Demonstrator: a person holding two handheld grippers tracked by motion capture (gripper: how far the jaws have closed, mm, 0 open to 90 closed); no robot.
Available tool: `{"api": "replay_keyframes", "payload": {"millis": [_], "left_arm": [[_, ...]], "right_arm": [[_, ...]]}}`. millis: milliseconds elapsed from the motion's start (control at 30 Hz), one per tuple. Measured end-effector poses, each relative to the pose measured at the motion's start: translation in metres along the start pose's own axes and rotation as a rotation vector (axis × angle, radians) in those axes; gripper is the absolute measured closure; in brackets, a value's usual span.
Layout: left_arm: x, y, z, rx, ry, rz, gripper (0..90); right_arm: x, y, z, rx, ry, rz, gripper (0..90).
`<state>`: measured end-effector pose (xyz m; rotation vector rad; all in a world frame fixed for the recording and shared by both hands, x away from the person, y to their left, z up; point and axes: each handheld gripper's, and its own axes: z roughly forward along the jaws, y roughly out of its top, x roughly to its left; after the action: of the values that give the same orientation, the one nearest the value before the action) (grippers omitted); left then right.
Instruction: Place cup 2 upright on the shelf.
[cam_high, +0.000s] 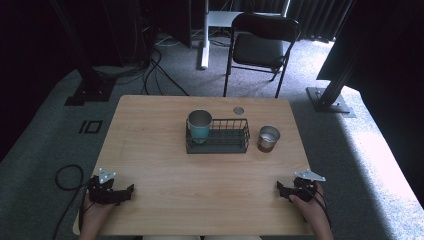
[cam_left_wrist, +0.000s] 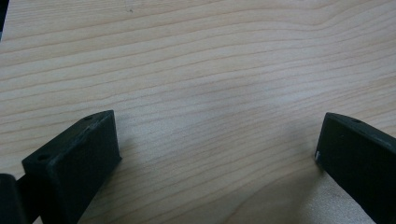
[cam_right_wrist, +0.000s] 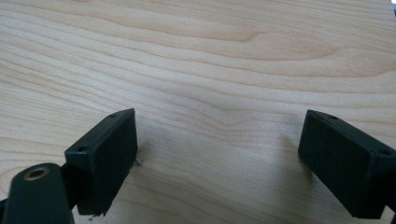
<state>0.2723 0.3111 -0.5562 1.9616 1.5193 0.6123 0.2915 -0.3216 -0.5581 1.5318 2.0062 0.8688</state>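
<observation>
A person's left gripper (cam_high: 131, 190) rests at the near left edge of a light wooden table (cam_high: 150, 150), its black jaws spread wide with bare wood grain between them. The right gripper (cam_high: 280, 188) sits at the near right edge in the same state, jaws well apart and holding nothing. Each tool is topped by a grey three-cornered plate, and each is held in a hand that enters from the table's near side.

Well beyond both grippers, past the middle of the table, stands a black wire basket (cam_high: 235, 135). A teal cup (cam_high: 200, 126) with a metal rim sits upright inside the basket's left end. A smaller metal cup (cam_high: 268, 138) stands upright on the table just beside the basket's right end. Behind the basket, near the far edge, lies a small round grey disc (cam_high: 238, 110) set in the tabletop. The right gripper is the nearer of the two to the metal cup, though still well apart from it.

In the left gripper view the gripper (cam_left_wrist: 217, 144) shows its two jaws cut off by the lower corners; likewise the right gripper view's own gripper (cam_right_wrist: 217, 140). The room beyond the table is dim; a folding chair (cam_high: 260, 47) stands behind the far edge, and cables trail over the grey carpet.
</observation>
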Motion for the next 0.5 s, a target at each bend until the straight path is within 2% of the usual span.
{"api": "replay_keyframes", "payload": {"millis": [333,500], "left_arm": [[0.0,0.0011,0.0013,0.0,-0.004,0.003,0.3],[0.0001,0.0011,0.0013,0.0,-0.005,0.004,0.3]], "right_arm": [[0.0025,0.0005,-0.0004,-0.007,-0.005,-0.002,11.4],[0.0045,0.0082,-0.0037,-0.041,0.002,0.005,11.4]]}}
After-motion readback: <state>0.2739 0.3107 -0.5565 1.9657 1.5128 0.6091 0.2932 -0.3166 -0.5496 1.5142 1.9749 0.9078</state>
